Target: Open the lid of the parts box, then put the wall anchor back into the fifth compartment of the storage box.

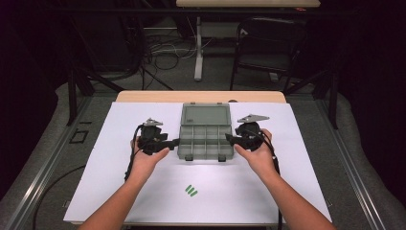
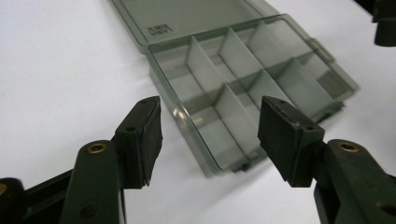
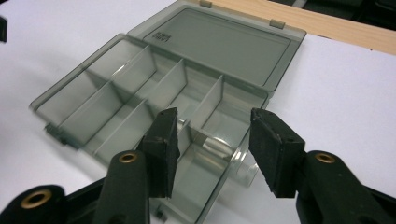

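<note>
A smoky grey plastic organizer box [image 1: 205, 139] lies open on the white table cover [image 1: 119, 191], its lid [image 1: 206, 115] folded back flat. Its divided compartments [image 2: 243, 93] hold nothing I can see. My left gripper [image 1: 173, 142] is at the box's left wall, open, and its jaws straddle the near left corner [image 2: 208, 135]. My right gripper [image 1: 228, 139] is open at the box's right wall, with its jaws on either side of the front right compartment [image 3: 210, 140]. Neither gripper holds anything.
Three short green marks [image 1: 191, 190] lie on the cover near the front edge. The wooden table edge [image 1: 201, 97] shows behind the lid. Beyond the table stand a dark chair [image 1: 268, 48] and a white desk leg [image 1: 198, 48] with loose cables on the floor.
</note>
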`<move>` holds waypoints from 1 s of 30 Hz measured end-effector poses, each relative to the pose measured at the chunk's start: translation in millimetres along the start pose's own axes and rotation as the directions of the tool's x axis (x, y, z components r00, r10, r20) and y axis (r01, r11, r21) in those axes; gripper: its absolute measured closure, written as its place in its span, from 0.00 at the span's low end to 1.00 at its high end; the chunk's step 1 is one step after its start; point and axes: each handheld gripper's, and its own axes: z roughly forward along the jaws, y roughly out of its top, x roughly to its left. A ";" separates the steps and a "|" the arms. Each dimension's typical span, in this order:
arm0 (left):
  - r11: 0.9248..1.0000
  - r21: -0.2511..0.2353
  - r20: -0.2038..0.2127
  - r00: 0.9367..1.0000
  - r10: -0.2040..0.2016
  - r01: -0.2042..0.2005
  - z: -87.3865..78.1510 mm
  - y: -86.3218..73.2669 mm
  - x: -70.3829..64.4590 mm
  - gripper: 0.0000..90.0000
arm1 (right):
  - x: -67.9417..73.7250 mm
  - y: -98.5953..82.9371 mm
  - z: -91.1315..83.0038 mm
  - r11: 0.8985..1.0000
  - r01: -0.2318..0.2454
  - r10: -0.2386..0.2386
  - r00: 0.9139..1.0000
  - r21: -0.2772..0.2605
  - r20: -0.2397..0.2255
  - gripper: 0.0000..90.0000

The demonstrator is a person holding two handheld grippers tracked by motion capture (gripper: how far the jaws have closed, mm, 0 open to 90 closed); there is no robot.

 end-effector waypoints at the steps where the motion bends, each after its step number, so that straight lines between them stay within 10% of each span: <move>1: 1.000 -0.008 0.003 1.000 -0.002 0.002 -3.2 -2.8 0.3 0.45 | 2.6 -2.3 -3.5 1.000 0.016 -0.016 1.000 0.000 -0.002 0.55; 12: 0.999 -0.010 -0.009 0.999 0.041 -0.041 -32.0 -33.0 -1.3 0.43 | 21.5 -37.1 -33.1 0.993 0.115 -0.115 0.993 0.034 -0.021 0.44; 21: 0.999 -0.014 0.137 0.990 -0.034 0.036 -37.6 -45.5 -12.1 0.46 | 23.4 -55.0 -50.9 0.996 0.088 -0.088 0.995 0.012 -0.040 0.40; 30: 0.998 0.006 0.135 0.989 0.057 -0.059 -32.9 -56.0 -30.2 0.46 | 25.2 -67.3 -54.0 0.994 0.100 -0.099 0.995 0.049 -0.030 0.48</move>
